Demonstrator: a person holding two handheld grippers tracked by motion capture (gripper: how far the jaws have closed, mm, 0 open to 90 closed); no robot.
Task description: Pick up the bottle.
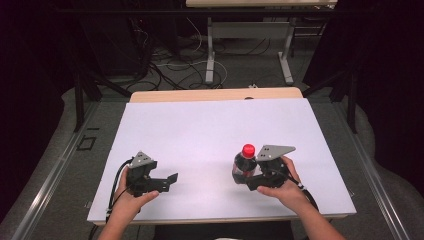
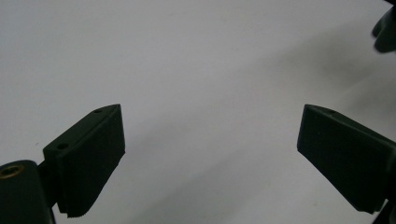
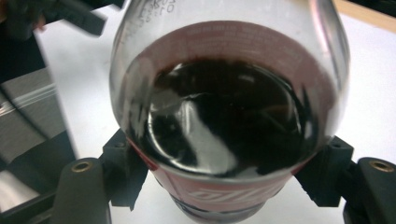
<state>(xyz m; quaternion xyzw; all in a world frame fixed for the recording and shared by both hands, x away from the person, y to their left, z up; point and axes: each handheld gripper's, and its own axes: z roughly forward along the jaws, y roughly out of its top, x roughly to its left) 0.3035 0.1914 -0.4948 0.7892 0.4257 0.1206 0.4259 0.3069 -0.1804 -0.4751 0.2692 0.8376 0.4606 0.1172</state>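
A small bottle [image 1: 244, 166] of dark drink with a red cap and red label stands on the white table sheet [image 1: 200, 130], right of centre near the front. My right gripper [image 1: 254, 176] is shut on its body; in the right gripper view the bottle [image 3: 229, 116] sits between the two jaws, which press its labelled sides. My left gripper [image 1: 167, 181] rests low over the sheet at the front left, open, with nothing between its fingers. In the left gripper view its jaws stand wide apart over bare white sheet [image 2: 196, 70].
The wooden table edge [image 1: 215, 94] shows beyond the white sheet. Behind it stand a second table's metal legs [image 1: 210, 55] and loose cables [image 1: 165, 65] on the floor. Dark frame posts flank both sides.
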